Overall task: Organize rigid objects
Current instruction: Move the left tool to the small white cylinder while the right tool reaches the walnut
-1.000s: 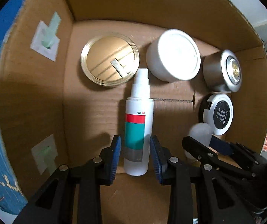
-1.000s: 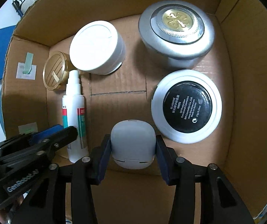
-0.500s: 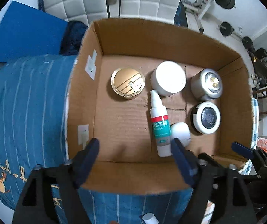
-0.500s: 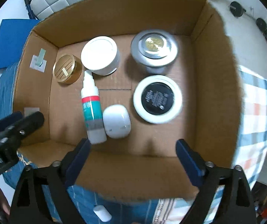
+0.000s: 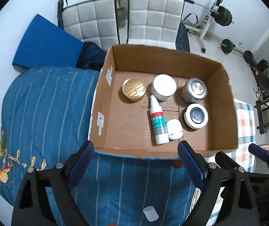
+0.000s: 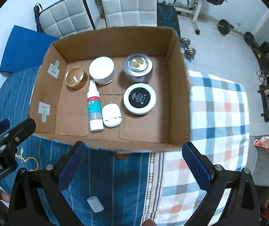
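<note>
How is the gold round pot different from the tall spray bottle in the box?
The gold pot is short and round and stands upright; the spray bottle is long and thin and lies on its side. The gold pot is gold all over; the spray bottle is white with a red and green label. Both sit inside the cardboard box, free of either gripper's fingers.

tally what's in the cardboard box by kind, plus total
Round jars: 4 (gold, white, silver, black-topped)
Spray bottle: 1
White case: 1
Total: 6
</note>
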The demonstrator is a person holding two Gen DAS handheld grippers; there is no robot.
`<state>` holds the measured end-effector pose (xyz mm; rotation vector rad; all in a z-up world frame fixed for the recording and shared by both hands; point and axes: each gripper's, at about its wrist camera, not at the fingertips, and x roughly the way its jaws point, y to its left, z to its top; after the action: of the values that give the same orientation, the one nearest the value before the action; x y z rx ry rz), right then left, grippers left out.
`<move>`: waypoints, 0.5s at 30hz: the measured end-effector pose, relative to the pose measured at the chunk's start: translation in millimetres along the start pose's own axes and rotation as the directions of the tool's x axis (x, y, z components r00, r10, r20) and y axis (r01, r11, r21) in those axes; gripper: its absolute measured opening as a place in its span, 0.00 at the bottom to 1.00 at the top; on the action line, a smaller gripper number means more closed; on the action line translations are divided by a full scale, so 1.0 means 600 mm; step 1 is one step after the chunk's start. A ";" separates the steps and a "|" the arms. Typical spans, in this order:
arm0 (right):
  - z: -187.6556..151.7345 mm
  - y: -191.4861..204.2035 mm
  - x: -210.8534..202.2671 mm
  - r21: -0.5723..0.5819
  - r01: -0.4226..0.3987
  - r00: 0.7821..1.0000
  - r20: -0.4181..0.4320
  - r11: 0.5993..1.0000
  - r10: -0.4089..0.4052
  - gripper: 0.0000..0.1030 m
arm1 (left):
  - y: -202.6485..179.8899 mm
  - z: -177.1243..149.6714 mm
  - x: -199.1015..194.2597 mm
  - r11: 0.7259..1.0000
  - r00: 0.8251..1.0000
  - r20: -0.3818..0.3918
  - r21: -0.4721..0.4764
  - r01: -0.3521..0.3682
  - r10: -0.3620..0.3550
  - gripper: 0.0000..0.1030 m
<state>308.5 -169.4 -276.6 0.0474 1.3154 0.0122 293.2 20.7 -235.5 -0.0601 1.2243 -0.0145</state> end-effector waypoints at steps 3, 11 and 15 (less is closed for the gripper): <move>-0.018 -0.001 -0.031 0.005 0.002 0.999 0.035 1.000 -0.002 1.00 | -0.002 -0.012 -0.031 1.000 0.999 0.047 -0.002 0.004 -0.004 0.88; -0.065 -0.001 -0.107 0.016 -0.014 0.994 0.110 1.000 0.012 1.00 | -0.014 -0.047 -0.100 0.999 0.989 0.150 0.034 -0.022 0.016 1.00; -0.086 -0.002 -0.139 0.023 -0.001 0.990 0.144 1.000 -0.002 1.00 | -0.007 -0.059 -0.124 0.999 0.984 0.180 0.030 -0.020 0.014 1.00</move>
<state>237.7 -172.4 -209.1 0.0661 1.1712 -0.0068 234.7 18.2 -177.6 -0.0227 1.0433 -0.0129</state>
